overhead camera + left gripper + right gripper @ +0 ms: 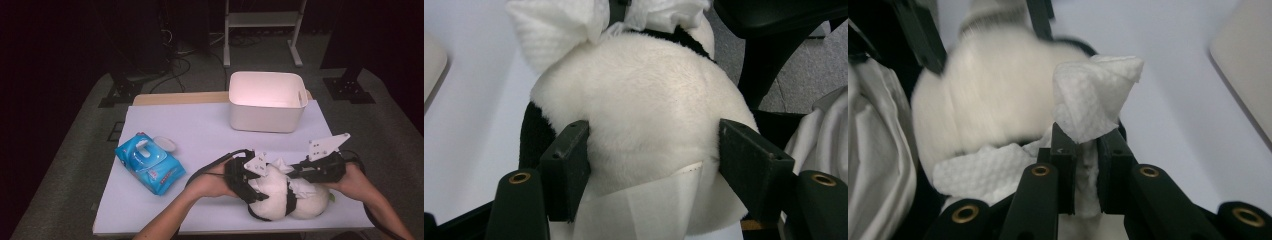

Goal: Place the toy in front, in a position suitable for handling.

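Left gripper [651, 155] had its jaws clamped on either side of the plush toy's [639, 115] white body, pads pressing into the fur; a black patch of the toy sat just beside the left jaw; a sheet of white tissue lay under the toy between the jaws. Right gripper [1087, 165] was closed on a wet wipe [1095, 95], pinched tight, bunched end sticking up above the jaws; more of the wipe trailed down against the toy's blurred white fur. In the high view both grippers met over the toy [280, 197] near the front edge of the table [210, 130], right of centre; left gripper [250, 187] held the toy's left side, right gripper [300, 175] sat on top with the wipe [281, 167] between the two; a hand held each gripper. Blue wipes pack [149, 162] lay well apart to the left, lid flipped open; white bin [267, 102] stood at the far side, apart from the toy.
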The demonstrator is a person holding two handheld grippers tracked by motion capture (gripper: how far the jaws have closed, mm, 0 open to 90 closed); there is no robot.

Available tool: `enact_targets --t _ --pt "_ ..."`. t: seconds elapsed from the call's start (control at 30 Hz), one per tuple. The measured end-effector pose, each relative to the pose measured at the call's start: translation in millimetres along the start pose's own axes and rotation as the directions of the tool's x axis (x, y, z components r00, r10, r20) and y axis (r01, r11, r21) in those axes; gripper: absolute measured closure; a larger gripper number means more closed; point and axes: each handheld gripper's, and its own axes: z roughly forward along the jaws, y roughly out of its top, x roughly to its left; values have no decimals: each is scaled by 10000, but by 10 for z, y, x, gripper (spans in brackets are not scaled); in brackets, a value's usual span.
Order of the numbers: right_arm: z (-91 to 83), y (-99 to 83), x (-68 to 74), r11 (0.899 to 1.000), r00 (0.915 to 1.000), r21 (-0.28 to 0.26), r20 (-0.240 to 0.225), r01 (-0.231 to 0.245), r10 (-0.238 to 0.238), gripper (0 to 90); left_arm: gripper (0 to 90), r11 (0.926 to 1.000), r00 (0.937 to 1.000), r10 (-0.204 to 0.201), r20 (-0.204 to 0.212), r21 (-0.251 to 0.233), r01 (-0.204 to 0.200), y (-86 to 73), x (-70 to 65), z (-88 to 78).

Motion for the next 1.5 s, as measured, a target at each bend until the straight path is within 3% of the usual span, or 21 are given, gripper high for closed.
enact_targets --t 0.13,0.23,0.47,0.67,0.73,0.9,1.0,1.1,1.23,1.37,1.5 --pt "-22 -152 -2 9984 9986 -219 -73 -517 516 798 306 9998 9999 -108 129 -165 110 9 4 -4" --pt "34 -153 52 9990 9993 -241 22 -372 373 800 250 9990 9988 -432 209 -96 434 51 50 -53" --pt "38 -141 170 9995 10000 -300 74 -36 38 802 194 9980 9970 -630 442 -28 632 151 151 -73" --pt "53 -130 269 9993 9996 -285 159 231 -226 804 134 9956 9932 -860 780 427 829 224 217 19" --pt "51 -140 289 9993 9998 -323 72 174 -172 806 106 9929 9896 -1082 945 597 1029 217 240 68" --pt "102 -140 330 9990 9991 -281 -230 343 -350 806 111 9842 9779 -1298 1636 1408 1071 177 232 276" --pt "121 -149 315 9990 9991 -339 -292 298 -308 805 268 9868 9816 -960 1652 1450 721 167 237 259" --pt "82 -162 285 9979 9998 -630 -165 116 -126 805 398 9927 9848 -858 1512 973 716 169 277 172" --pt "-5 -128 228 9956 9998 -933 176 109 -93 805 410 9961 9894 -586 1328 725 493 250 323 65" --pt "-32 -60 147 9931 9990 -1160 431 168 -119 805 409 9949 9978 102 661 991 -167 340 386 -55" --pt "57 18 53 9897 9986 -1433 521 53 21 805 406 9889 9977 634 222 1329 -658 318 475 -145"
